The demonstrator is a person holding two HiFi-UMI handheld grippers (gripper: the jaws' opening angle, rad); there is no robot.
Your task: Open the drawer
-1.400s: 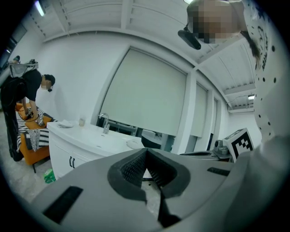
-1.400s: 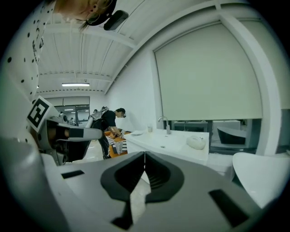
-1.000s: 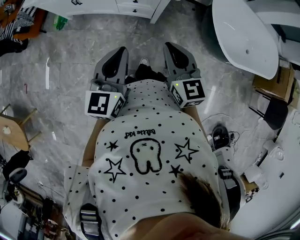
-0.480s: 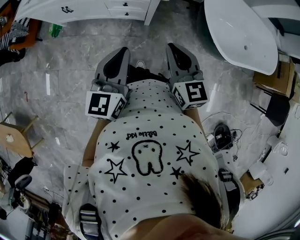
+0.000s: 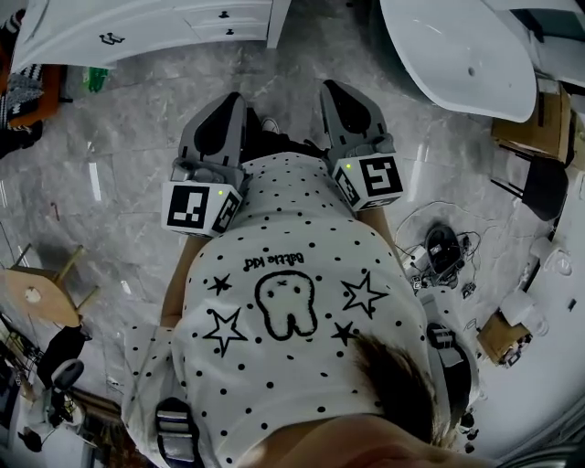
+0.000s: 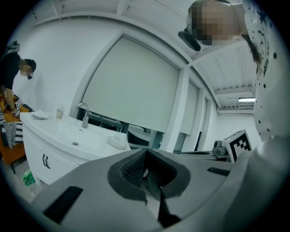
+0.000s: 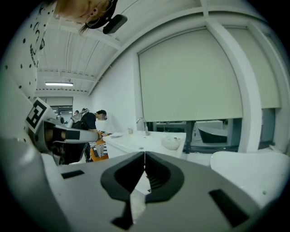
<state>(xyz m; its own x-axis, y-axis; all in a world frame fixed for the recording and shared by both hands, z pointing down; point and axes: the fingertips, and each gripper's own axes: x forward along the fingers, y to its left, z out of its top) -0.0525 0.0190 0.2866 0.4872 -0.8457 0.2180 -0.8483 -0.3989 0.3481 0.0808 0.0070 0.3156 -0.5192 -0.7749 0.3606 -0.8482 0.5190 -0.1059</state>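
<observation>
Vanity is creeping further into view up top left, drawer sitting shut, well ahead of both grippers. Left gripper and right gripper are hovering, jaws together, gripping nothing.

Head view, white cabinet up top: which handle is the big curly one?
The leftmost handle, on the cabinet's wide front panel. The two to its right are small dark knobs on the narrow drawer fronts.
</observation>
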